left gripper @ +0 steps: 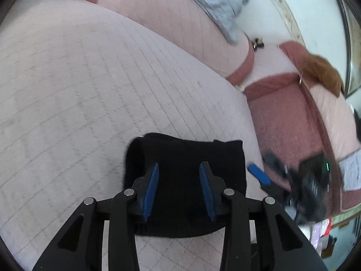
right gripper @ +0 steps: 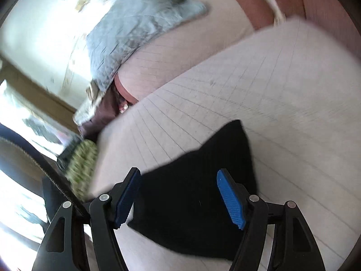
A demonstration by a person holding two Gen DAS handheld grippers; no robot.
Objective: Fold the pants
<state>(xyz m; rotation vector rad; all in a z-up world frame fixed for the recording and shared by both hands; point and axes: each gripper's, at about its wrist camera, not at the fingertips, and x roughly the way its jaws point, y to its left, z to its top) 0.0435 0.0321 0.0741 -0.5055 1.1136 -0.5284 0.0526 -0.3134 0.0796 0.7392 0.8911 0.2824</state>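
Note:
The black pants [left gripper: 180, 158] lie folded into a small compact bundle on the pale quilted bed cover [left gripper: 90, 79]. My left gripper [left gripper: 179, 169] is open just above the bundle, its blue pads either side of the cloth and holding nothing. In the right wrist view the same black bundle [right gripper: 203, 169] lies on the cover [right gripper: 282, 90]. My right gripper [right gripper: 178, 178] is open wide over it and empty. The right gripper also shows blurred at the bundle's right side in the left wrist view [left gripper: 266, 171].
A grey blanket [left gripper: 216, 2] lies bunched on the pink cushion [left gripper: 162, 20] beyond the pants. A brown cloth [left gripper: 322, 70] lies on the reddish sofa part [left gripper: 288, 122] at right. The bed's edge [right gripper: 99, 153] and a patterned green thing [right gripper: 83, 162] are at left in the right wrist view.

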